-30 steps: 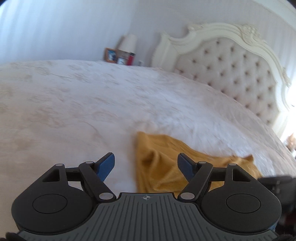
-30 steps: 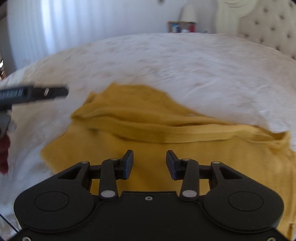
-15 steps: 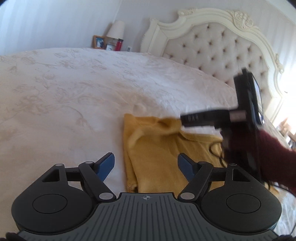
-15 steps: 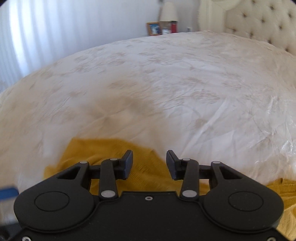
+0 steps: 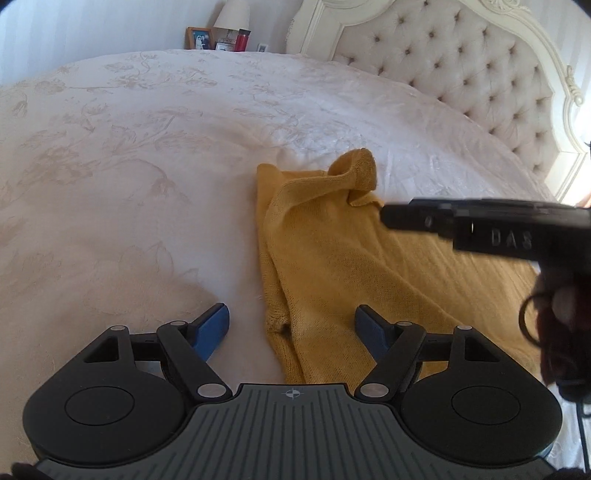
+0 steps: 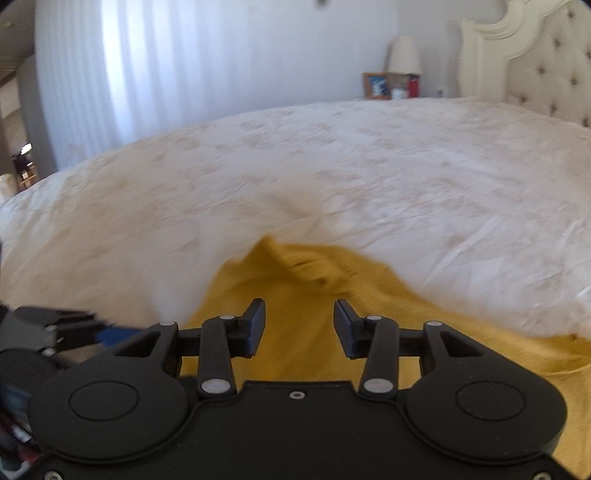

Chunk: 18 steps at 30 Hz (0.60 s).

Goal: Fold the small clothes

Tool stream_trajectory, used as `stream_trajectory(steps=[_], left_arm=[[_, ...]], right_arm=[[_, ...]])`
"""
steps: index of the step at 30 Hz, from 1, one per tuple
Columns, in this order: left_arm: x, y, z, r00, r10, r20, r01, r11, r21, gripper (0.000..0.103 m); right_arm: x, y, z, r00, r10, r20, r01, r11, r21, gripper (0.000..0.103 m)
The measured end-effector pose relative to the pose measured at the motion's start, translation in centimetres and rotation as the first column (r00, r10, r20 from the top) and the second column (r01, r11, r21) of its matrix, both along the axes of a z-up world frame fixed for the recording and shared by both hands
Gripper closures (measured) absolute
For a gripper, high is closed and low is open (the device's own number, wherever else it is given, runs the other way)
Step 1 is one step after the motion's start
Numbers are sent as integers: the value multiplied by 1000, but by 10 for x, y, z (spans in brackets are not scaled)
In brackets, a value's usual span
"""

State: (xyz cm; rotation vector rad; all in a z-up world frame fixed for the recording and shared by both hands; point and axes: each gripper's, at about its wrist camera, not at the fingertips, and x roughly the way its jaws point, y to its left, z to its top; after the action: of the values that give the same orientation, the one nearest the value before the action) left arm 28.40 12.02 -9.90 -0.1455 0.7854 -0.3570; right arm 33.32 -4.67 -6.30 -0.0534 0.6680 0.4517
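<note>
A mustard-yellow knit garment (image 5: pixel 332 258) lies on the white bedspread (image 5: pixel 129 166), its far corner curled up in a small peak. My left gripper (image 5: pixel 291 325) hovers open over the garment's near left edge, one blue pad above the bedspread and the other above the cloth. My right gripper (image 6: pixel 299 325) is open above the same garment (image 6: pixel 295 295), nothing between its black pads. In the left wrist view the right gripper (image 5: pixel 391 218) reaches in from the right, just above the cloth near the curled corner, held by a hand in a dark red sleeve (image 5: pixel 557 314).
A tufted cream headboard (image 5: pixel 461 66) stands at the far right of the bed. Beyond the far side, a nightstand holds a lamp (image 5: pixel 231 14), a framed photo (image 5: pixel 199 38) and a red cup (image 5: pixel 242 40). White curtains (image 6: pixel 166 74) hang behind the bed.
My left gripper has tipped down and come closer to the garment's left edge. My right gripper swung across the garment and now sits behind its far curled corner. Both stayed open.
</note>
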Motion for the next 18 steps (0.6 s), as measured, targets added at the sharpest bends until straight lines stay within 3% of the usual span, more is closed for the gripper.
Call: stream_trajectory(steps=[4, 7, 10, 14, 18], left_arm=[[0, 0, 0, 1000, -2, 1, 2, 1000, 2, 29], [2, 0, -1, 1000, -8, 5, 8, 1000, 6, 28], [1, 0, -4, 1000, -17, 13, 17, 1000, 8, 27], [1, 0, -4, 1000, -17, 12, 17, 1000, -2, 26], [-1, 2, -1, 1000, -14, 17, 14, 1000, -15, 25]], right_arm=[[34, 27, -12, 997, 51, -66, -52, 998, -28, 52], [80, 35, -20, 991, -5, -133, 5, 1000, 4, 53], [102, 33, -19, 992, -93, -81, 89, 994, -58, 53], [87, -9, 0, 983, -182, -2, 182, 983, 7, 53], [48, -84, 13, 958, -287, 20, 286, 957, 47, 51]])
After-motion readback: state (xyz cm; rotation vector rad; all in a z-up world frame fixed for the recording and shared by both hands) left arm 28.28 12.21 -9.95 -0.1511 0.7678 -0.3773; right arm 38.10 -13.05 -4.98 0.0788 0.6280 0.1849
